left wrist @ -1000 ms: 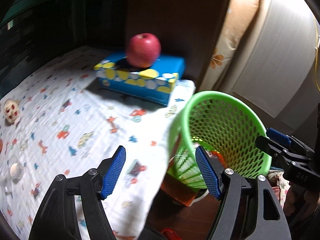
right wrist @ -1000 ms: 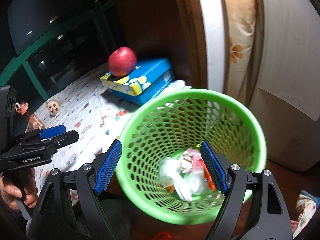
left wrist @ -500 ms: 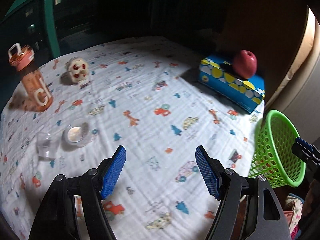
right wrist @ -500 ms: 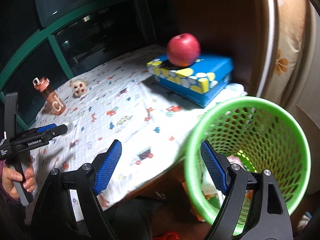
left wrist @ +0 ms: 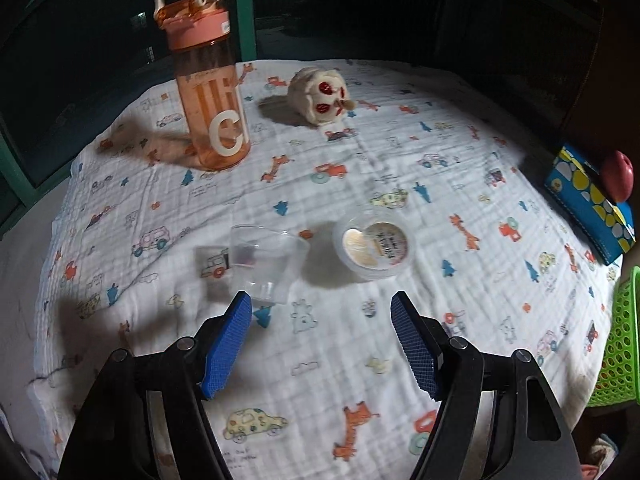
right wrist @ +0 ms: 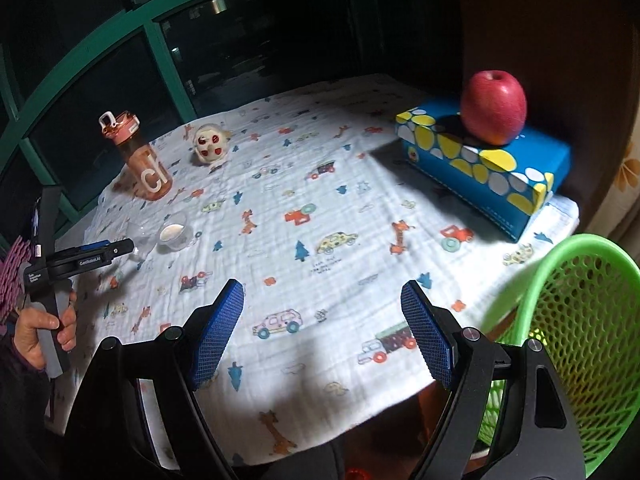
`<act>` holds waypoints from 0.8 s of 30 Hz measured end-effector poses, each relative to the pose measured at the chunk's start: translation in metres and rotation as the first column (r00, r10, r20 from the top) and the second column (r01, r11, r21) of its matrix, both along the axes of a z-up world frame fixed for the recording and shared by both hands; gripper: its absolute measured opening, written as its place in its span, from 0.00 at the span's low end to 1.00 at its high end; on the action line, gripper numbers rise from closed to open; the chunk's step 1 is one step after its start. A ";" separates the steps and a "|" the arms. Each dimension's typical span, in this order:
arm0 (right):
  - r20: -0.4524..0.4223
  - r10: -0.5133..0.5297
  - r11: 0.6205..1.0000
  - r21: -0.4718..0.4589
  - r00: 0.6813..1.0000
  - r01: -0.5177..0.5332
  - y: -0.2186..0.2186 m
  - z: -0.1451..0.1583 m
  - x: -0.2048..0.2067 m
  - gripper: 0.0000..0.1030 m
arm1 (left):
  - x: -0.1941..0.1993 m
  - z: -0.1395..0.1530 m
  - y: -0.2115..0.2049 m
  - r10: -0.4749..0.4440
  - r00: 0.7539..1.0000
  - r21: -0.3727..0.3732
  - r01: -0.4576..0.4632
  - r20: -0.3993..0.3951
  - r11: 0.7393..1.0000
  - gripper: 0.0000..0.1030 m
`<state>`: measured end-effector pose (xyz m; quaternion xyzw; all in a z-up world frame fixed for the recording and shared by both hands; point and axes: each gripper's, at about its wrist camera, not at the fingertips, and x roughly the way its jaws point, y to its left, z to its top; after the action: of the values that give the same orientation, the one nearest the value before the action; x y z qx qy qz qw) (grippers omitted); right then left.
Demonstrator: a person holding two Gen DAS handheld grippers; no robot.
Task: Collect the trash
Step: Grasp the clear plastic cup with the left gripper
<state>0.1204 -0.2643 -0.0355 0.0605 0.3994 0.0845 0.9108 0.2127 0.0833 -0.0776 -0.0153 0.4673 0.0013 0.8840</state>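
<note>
A clear plastic cup [left wrist: 266,262] lies on the patterned tablecloth [left wrist: 440,280], just beyond my left gripper's left pad. A small round tub [left wrist: 374,248] with a peeled lid sits beside it. My left gripper [left wrist: 320,344] is open and empty, low over the cloth. In the right wrist view the cup [right wrist: 140,242] and the tub [right wrist: 174,236] show at far left by the left gripper [right wrist: 120,247]. My right gripper [right wrist: 322,334] is open and empty near the table's front edge. The green mesh bin [right wrist: 572,340] stands to its right, below the table.
An orange water bottle [left wrist: 208,80] and a small white toy with red spots [left wrist: 322,96] stand at the back. A blue tissue box [right wrist: 488,160] with a red apple [right wrist: 493,108] on it sits at the right. Dark windows lie behind.
Both grippers have swung left, away from the green bin. My left gripper has moved over the table to the cup and the tub. Both stay open.
</note>
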 end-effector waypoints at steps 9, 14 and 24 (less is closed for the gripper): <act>-0.024 0.060 0.998 -0.004 0.998 -0.060 0.034 -0.006 0.024 0.78 | 0.031 -0.027 0.026 0.017 0.999 -0.010 -0.018 -0.042 1.000 0.68; -0.041 0.086 0.996 -0.008 0.995 -0.086 0.048 -0.012 0.036 0.78 | 0.044 -0.036 0.030 0.010 0.998 -0.006 -0.011 -0.054 1.000 0.68; -0.067 0.141 0.990 -0.013 0.988 -0.142 0.076 -0.023 0.055 0.78 | 0.057 -0.043 0.033 -0.015 0.998 -0.043 0.012 -0.055 0.999 0.61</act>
<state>0.1749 -0.1880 -0.0584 0.0268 0.4333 0.1436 0.8894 0.2694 0.1161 -0.1209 -0.0309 0.4916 -0.0142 0.8701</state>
